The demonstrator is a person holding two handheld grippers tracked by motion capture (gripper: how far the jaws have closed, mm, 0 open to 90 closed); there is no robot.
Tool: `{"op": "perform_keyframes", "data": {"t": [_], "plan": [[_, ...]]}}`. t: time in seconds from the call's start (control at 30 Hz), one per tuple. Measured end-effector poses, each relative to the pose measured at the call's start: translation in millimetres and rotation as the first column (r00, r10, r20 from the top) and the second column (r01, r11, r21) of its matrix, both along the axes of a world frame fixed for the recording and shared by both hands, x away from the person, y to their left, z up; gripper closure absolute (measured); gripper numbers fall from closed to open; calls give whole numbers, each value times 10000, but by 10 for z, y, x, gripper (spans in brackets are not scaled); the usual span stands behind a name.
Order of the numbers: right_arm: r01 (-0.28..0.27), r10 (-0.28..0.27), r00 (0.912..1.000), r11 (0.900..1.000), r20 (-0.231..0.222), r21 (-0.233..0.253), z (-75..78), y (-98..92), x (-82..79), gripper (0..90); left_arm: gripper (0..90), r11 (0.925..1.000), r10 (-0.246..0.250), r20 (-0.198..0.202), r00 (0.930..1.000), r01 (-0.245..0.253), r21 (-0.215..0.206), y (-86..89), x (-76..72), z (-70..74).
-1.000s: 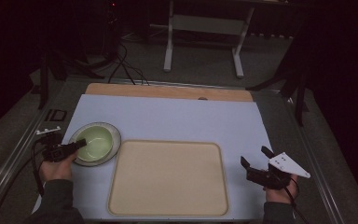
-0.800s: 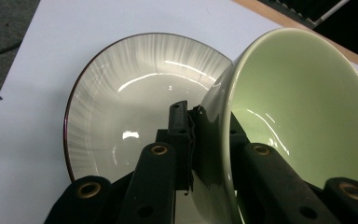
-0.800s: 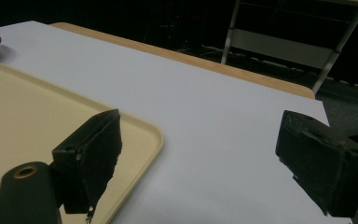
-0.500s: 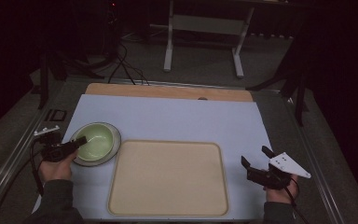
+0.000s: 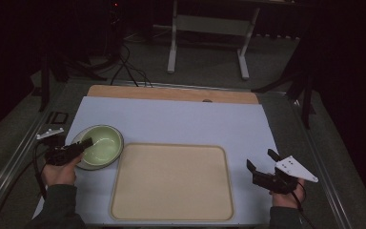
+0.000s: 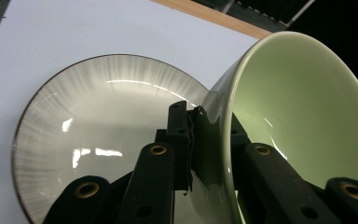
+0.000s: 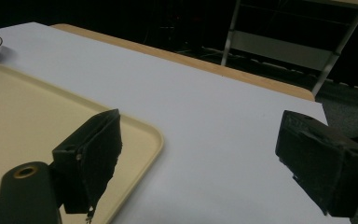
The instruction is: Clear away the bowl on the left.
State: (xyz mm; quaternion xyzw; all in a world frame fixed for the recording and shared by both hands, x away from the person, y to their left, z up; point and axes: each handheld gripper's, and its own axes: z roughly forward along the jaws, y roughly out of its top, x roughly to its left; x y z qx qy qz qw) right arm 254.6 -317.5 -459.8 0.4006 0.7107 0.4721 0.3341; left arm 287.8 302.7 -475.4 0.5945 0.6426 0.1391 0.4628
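Note:
My left gripper (image 5: 86, 142) is shut on the near rim of a pale green bowl (image 5: 102, 143). In the left gripper view the bowl (image 6: 298, 116) is tilted up, with its wall pinched between the jaws of this gripper (image 6: 205, 121). Under it lies a grey ribbed plate (image 6: 98, 116) with a dark rim, whose edge (image 5: 77, 139) peeks out to the left of the bowl. My right gripper (image 5: 259, 160) is open near the table's right front, just right of the beige tray (image 5: 171, 144), with nothing between its jaws (image 7: 205, 154).
The empty beige tray (image 7: 28, 107) lies front and centre on a white mat (image 5: 195, 121). A wooden board (image 5: 171, 93) runs along the mat's far edge. Metal table rails flank both sides, and stands and cables are on the floor beyond.
The green bowl has tipped up on the plate in my left gripper's hold. The right gripper has barely moved.

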Motion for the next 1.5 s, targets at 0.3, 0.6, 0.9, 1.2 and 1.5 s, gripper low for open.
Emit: {"op": "perform_keyframes", "data": {"t": [0.3,0.6,0.9,1.2,1.5], "plan": [[4,-4,10000,10000,13,4,1,-3,-1,140,807,9992,-399,275,9988,396,107,-98,-30,72],[14,-14,10000,10000,32,-5,3,-5,-1,140,807,9980,-624,399,9973,622,76,-191,-46,112],[19,-19,10000,10000,37,4,3,-6,-1,140,807,9955,-948,451,9945,944,117,-293,-55,139],[17,-17,10000,10000,26,8,4,-4,-1,140,807,9920,-1254,443,9911,1247,186,-400,-59,148],[5,-5,10000,10000,32,3,4,-3,-1,140,807,9877,-1544,462,9869,1531,312,-501,-63,156]]}}
